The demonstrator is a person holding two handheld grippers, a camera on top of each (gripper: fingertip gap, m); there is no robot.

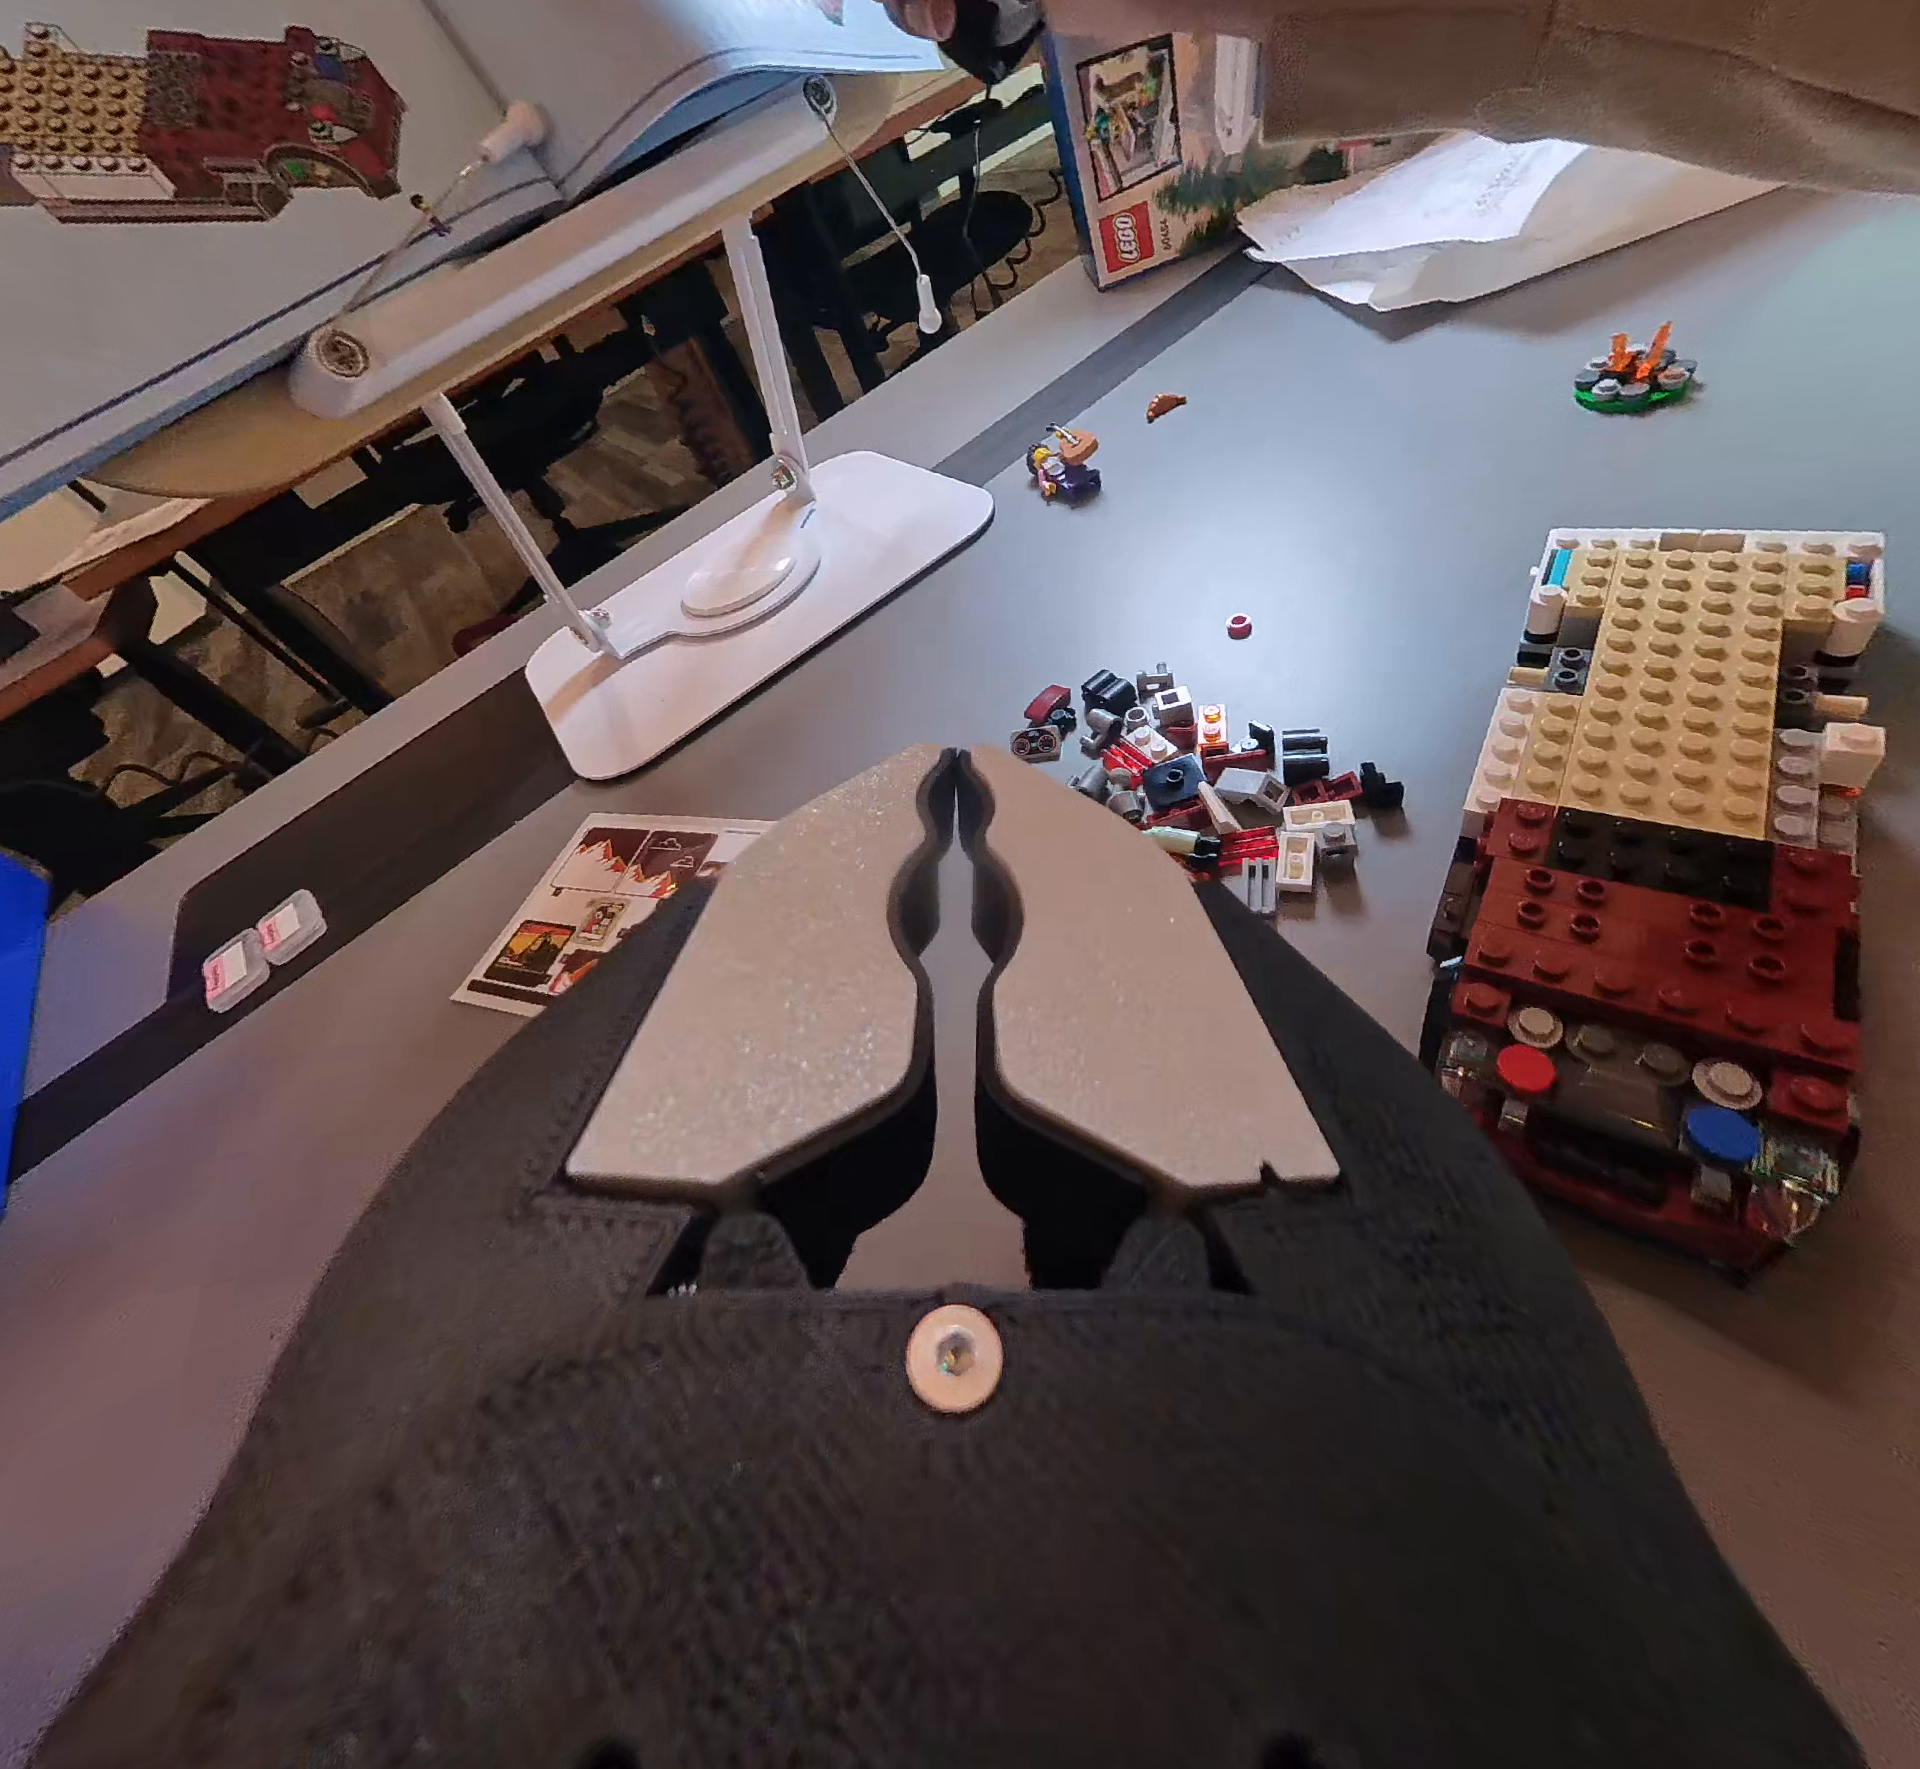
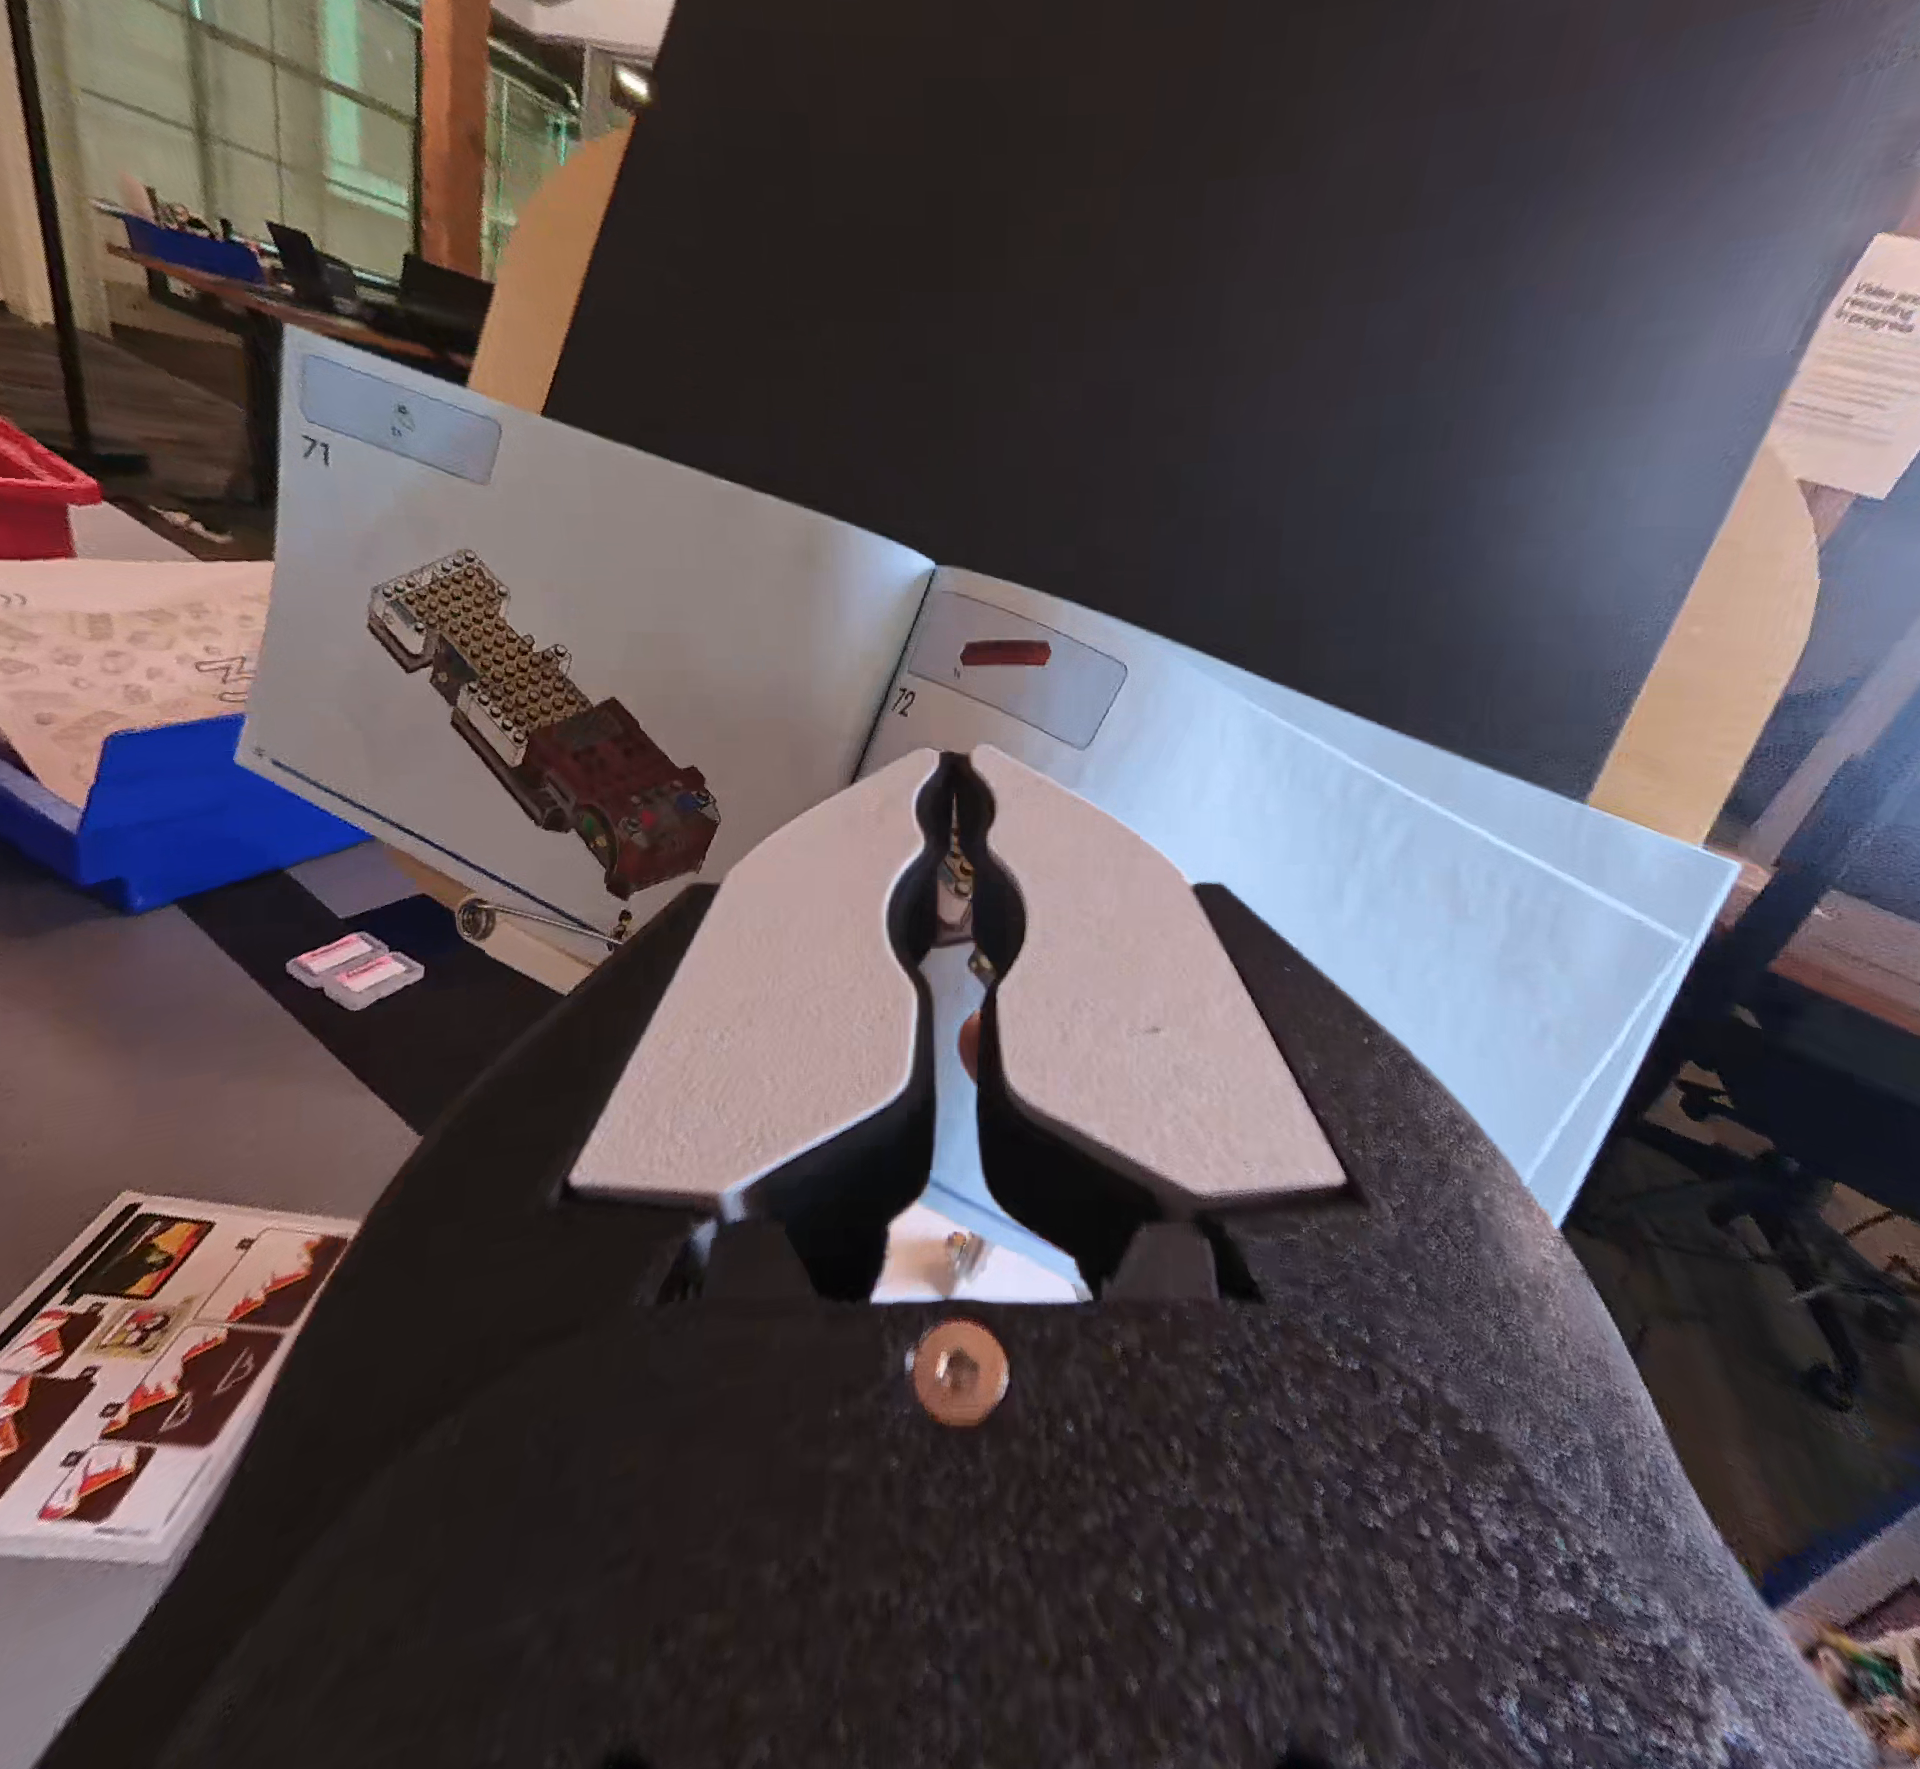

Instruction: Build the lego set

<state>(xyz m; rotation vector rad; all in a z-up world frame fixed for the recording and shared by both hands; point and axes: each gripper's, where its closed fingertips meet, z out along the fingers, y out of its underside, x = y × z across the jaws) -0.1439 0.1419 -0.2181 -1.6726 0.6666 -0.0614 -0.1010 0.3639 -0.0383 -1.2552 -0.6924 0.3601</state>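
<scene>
Your left gripper (image 1: 958, 763) is closest to the lens. Its two fingers are pressed tip to tip with nothing between them, and it hangs above the grey table (image 1: 1351, 493) just beside the pile of loose bricks (image 1: 1205, 784). Your right gripper (image 2: 958, 763) is closed at the tips too, right up against the right-hand page of the open booklet (image 2: 623, 597). You cannot tell whether it has pinched any paper.

By size:
- One booklet, propped on one white stand (image 1: 769, 597).
- One brick model (image 1: 1662, 836), tan at the far end and dark red at the near end, to the right of the pile.
- One blue bin (image 2: 177, 815) with a printed paper sheet (image 2: 104, 659) lying in it, and one red bin (image 2: 31, 493) behind it whose inside is hidden.
- One cardboard box (image 1: 1132, 161) standing at the far edge of the table, its contents out of sight.
- One sticker sheet (image 1: 582, 909) lying flat under the left gripper's fingers.
- One pile of a few dozen small pieces.
- One small green campfire build (image 1: 1636, 374).
- Two small clear cases (image 1: 265, 945), side by side.
- One toy figure (image 1: 1062, 464), one brown croissant piece (image 1: 1166, 406) and one red round stud (image 1: 1240, 624), each lying alone.
</scene>
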